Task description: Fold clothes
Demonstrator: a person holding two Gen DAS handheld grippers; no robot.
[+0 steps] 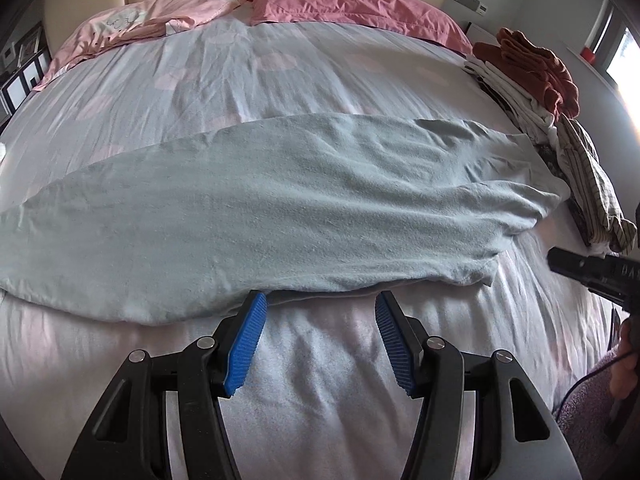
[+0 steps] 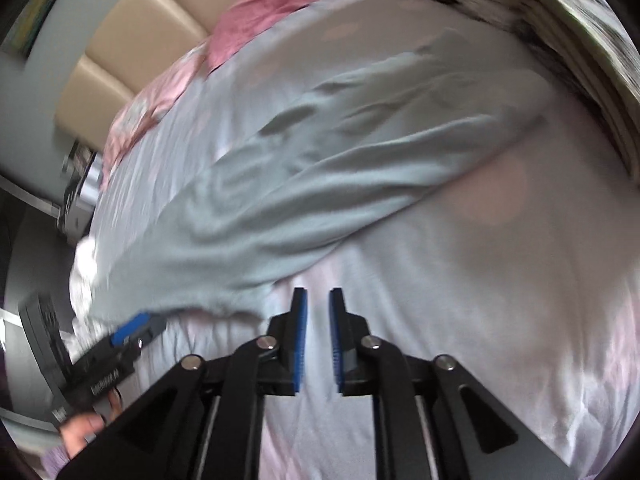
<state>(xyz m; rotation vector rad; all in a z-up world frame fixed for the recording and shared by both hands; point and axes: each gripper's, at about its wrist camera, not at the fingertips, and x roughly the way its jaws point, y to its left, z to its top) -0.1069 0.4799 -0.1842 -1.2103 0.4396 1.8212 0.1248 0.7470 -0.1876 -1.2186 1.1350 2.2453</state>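
Grey-green towel point(image 1: 280, 200) is lying crosswise just ahead; left gripper point(image 1: 320, 312) is hovering wide at its near edge, right gripper point(image 2: 318, 320) narrow, empty.

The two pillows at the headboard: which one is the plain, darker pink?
The right-hand pillow. It is plain, deeper pink, while the left pillow is paler and carries a printed pattern.
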